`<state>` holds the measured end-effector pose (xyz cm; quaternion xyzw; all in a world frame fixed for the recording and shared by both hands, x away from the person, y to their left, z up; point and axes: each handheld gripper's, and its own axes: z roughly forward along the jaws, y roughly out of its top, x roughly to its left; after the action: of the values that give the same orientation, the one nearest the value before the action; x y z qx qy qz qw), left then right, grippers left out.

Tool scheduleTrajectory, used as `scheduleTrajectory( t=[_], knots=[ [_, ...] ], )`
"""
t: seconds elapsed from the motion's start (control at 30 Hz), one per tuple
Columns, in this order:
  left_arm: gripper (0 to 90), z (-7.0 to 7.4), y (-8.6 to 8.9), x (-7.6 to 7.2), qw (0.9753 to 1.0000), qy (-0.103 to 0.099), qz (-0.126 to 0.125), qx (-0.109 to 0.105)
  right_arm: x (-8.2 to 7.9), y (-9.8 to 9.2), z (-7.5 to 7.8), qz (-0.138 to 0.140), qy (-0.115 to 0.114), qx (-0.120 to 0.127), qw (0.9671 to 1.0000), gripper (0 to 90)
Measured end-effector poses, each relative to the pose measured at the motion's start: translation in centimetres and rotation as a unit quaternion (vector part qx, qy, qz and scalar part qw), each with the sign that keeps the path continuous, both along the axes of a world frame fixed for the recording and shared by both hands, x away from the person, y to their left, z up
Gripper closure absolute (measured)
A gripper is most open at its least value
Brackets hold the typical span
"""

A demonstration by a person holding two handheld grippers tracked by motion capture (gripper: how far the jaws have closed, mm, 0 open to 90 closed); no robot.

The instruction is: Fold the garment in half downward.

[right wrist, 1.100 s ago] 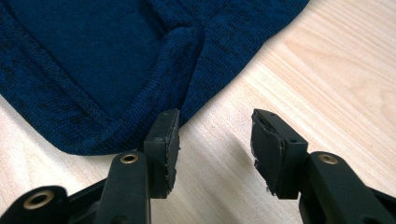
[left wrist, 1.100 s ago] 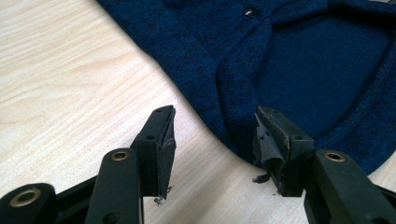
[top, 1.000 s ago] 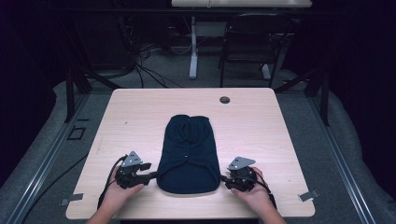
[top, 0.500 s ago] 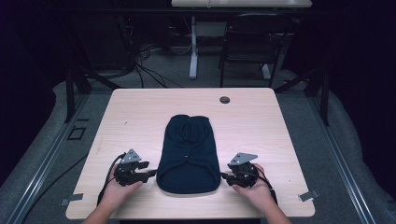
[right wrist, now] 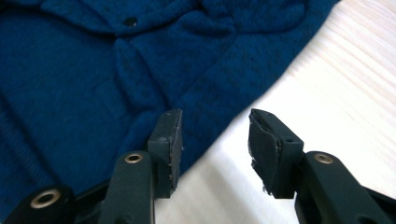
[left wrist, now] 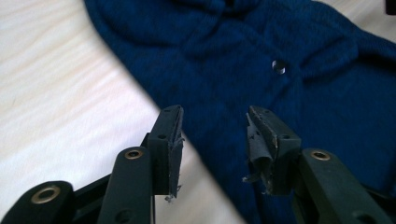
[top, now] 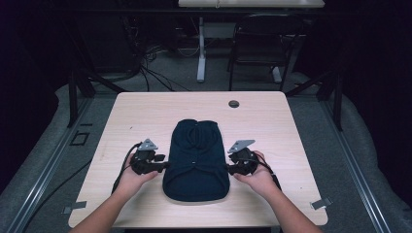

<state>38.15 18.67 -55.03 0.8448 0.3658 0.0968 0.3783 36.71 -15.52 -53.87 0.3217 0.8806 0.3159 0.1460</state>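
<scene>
My forearms come in from the near edge of the table (top: 272,104), angled inward, each hand wrapped around its tool. My left gripper (top: 164,166) points right at the dark blue garment (top: 197,155), jaws spread, straddling its left edge without clamping. My right gripper (top: 229,168) mirrors it at the right edge, jaws apart. The garment lies flat, mid-table. Beyond sits a small round black disc (top: 233,103).

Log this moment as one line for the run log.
left tongs: open, at garment left edge | right tongs: open, at right edge | garment: flat on table
</scene>
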Motion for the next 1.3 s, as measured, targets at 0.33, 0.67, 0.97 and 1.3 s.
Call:
scheduleTrajectory(
  t=[0.33, 0.67, 0.97, 1.3],
  knots=[
    [58.6, -0.3, -3.0, 3.0, 0.9997, -0.005, -0.016, 0.020, 3.3, 2.5, -0.4, 0.009, 0.006, -0.009, 0.9999, 59.5],
    [62.2, -1.7, -4.3, 4.1, 0.9977, -0.003, -0.023, 0.064, 4.6, 3.9, -1.6, 0.016, 0.010, -0.035, 0.9992, 67.0],
    [63.8, -1.9, -4.3, 3.7, 0.9972, -0.004, -0.035, 0.067, 4.4, 3.8, -2.3, 0.032, 0.023, -0.046, 0.9982, 72.5],
    [63.9, -1.9, -4.2, 2.3, 0.9959, -0.002, -0.057, 0.071, 2.8, 3.8, -2.2, 0.059, 0.027, -0.055, 0.9964, 72.9]
  ],
)
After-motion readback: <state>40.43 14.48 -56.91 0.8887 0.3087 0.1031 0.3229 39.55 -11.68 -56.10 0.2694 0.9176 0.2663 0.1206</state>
